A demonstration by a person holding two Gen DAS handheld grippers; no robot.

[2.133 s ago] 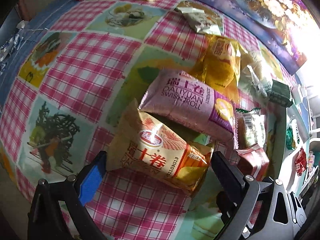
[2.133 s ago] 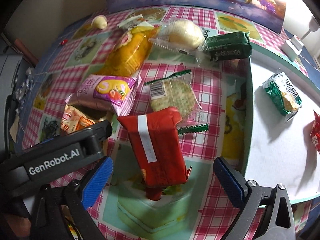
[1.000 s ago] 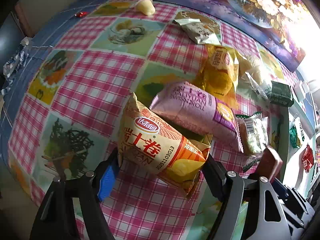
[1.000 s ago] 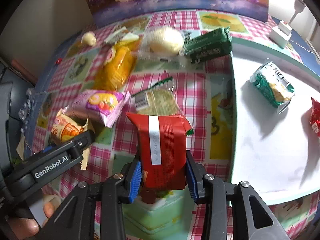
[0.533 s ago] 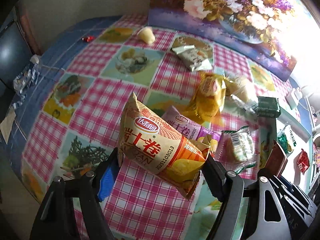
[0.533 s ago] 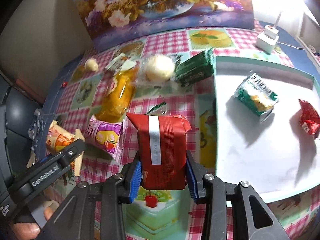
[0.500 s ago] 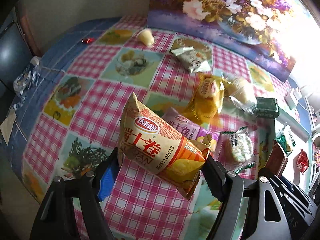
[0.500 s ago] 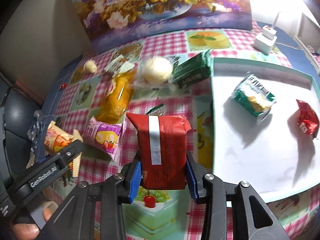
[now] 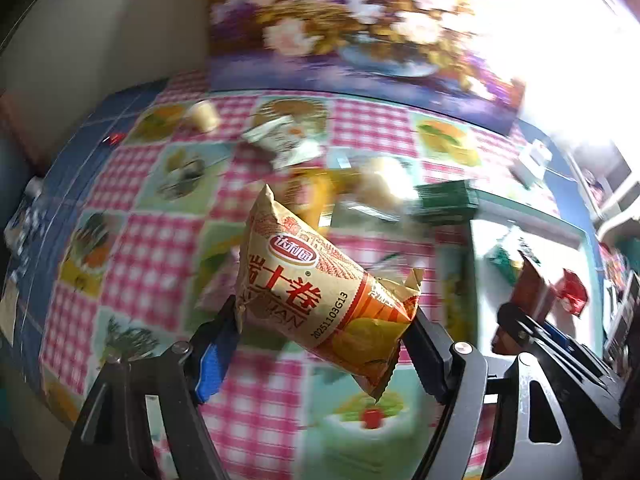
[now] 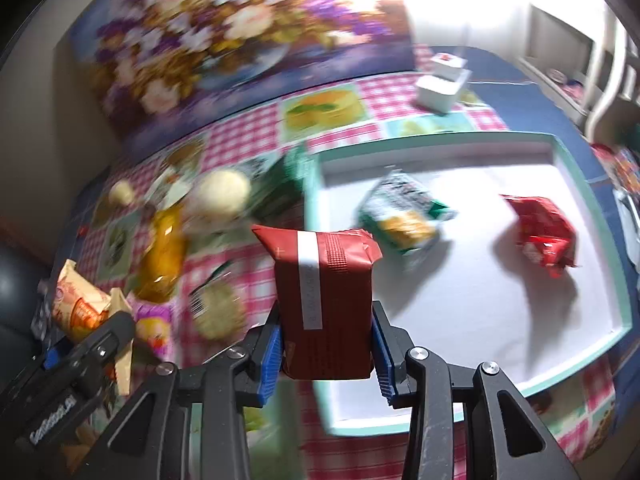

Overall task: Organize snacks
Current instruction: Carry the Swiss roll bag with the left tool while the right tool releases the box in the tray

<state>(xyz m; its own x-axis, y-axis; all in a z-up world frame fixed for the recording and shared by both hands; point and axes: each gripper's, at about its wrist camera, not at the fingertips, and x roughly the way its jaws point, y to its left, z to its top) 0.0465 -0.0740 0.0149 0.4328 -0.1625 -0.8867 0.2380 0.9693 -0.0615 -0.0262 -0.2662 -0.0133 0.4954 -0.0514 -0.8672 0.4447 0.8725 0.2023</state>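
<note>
Two packs held up | left tongs squeeze orange snack bag | right tongs squeeze red pack | step: carrying | next: put both down inside white tray

Both wrist cameras are looking steeply down from above the checked tablecloth, each close behind its own gripper; both are sharing the white tray on the right.
</note>
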